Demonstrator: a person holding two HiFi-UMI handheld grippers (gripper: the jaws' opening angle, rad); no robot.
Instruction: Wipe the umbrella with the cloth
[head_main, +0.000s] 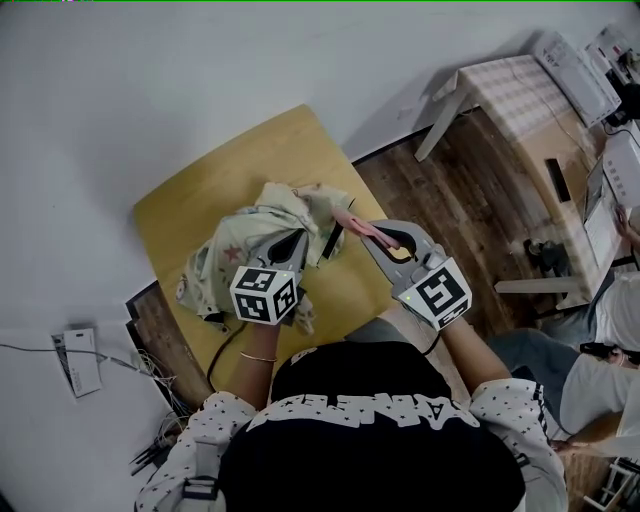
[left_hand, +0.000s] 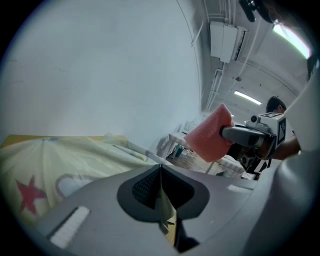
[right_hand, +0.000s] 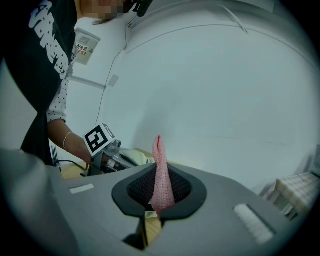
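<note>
R gripper (head_main: 378, 236) clamped on pink cloth (head_main: 352, 222), just beside crumpled umbrella (head_main: 245, 240) on wooden table (head_main: 200, 195). L gripper (head_main: 296, 241) jaws together, atop it. Lay cloth flat, stroke lightly w/ L steadying.

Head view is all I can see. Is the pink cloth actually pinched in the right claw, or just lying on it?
Observer: It's pinched. The right gripper view shows the cloth standing upright between the closed pads of the right claw.
Operator: And the left claw?
Observer: The left gripper view shows the left claw shut. What looks like a sliver of pale fabric from the umbrella is caught low between its pads.
Operator: Is the cloth on the umbrella yet?
Observer: Not as far as I can tell. In the left gripper view it hangs in the air above and beyond the canopy, not touching it.
</note>
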